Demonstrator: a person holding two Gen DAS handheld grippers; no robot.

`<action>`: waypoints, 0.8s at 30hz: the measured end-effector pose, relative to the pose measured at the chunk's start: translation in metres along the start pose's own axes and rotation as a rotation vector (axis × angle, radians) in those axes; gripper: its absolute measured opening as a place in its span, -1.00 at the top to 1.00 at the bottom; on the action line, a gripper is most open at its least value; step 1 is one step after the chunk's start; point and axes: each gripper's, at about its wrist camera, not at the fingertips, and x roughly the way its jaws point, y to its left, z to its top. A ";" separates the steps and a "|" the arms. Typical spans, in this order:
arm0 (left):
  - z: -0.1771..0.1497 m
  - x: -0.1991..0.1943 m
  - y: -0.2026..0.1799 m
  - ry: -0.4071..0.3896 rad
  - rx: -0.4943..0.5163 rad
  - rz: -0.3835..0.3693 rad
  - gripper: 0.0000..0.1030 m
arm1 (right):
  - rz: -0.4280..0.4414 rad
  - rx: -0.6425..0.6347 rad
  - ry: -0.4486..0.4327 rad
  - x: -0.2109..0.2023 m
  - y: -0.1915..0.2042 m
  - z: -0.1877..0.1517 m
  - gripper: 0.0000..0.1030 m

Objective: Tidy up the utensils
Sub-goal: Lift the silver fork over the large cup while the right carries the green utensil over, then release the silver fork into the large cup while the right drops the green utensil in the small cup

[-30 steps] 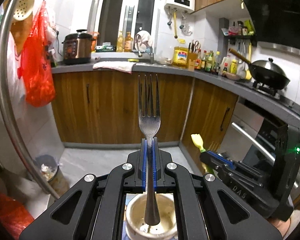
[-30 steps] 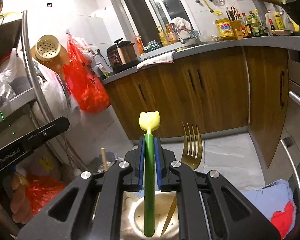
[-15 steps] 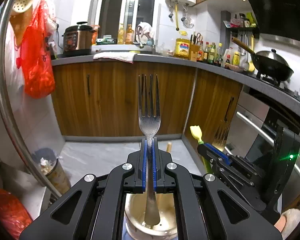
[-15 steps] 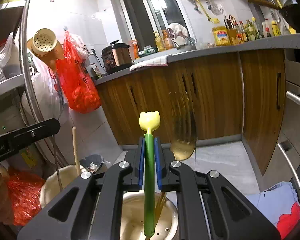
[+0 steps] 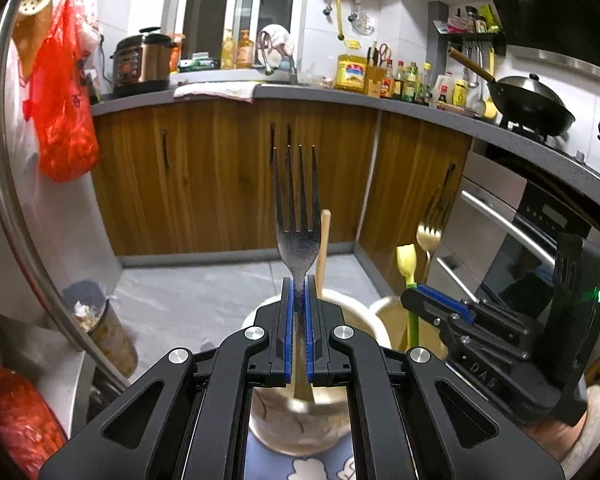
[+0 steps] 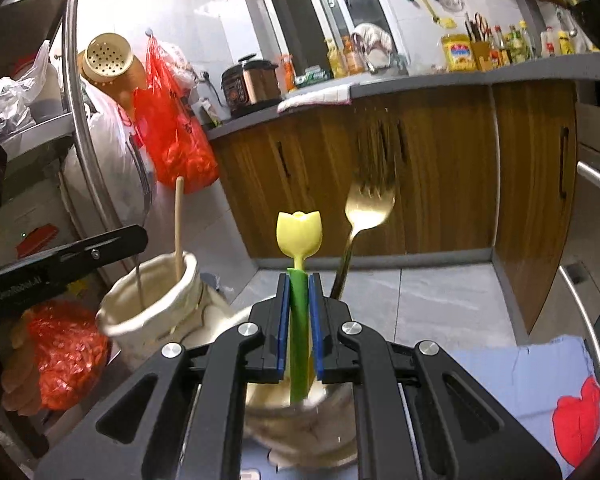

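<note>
Lower each utensil straight down its own holder and let go only once the tip sits on the bottom; a tilted release will tip it against what already stands there.

On the left, your left gripper (image 5: 298, 332) has its blue pads pressed together on the neck of the steel fork (image 5: 297, 216), tines up, handle end already inside the left holder (image 5: 260, 432). A wooden stick (image 5: 323, 248) stands in that same holder just behind the fork, so keep the fork clear of it as you go down. The gripper points forward and slopes downward over the holder's mouth.

On the right, your right gripper (image 6: 299, 328) pinches the green stem of the tulip utensil (image 6: 299, 236), yellow head up, lower end reaching into the right holder (image 6: 300, 432). A gold fork (image 6: 366, 216) already leans in that holder, just beside the stem; keep the stem on its near side. This gripper also slopes downward, a little less steeply.

The two holders stand side by side, near touching, on a blue patterned cloth (image 6: 480, 364). Keep both wrists level so the grippers do not knock together.
</note>
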 end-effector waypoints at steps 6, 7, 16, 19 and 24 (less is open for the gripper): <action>-0.007 0.000 -0.005 0.031 0.032 0.000 0.89 | -0.011 0.021 0.097 -0.002 -0.003 -0.001 0.81; -0.008 0.002 -0.006 0.039 0.035 0.002 0.89 | -0.014 0.019 0.108 -0.003 -0.002 -0.001 0.81; -0.011 0.011 0.000 0.074 0.018 0.023 0.89 | -0.067 -0.008 0.153 0.003 0.005 0.004 0.81; -0.013 0.015 0.000 0.085 0.024 0.029 0.89 | -0.076 -0.012 0.156 0.004 0.007 0.004 0.81; -0.012 0.016 -0.003 0.080 0.033 0.031 0.89 | -0.084 -0.018 0.164 0.005 0.009 0.004 0.81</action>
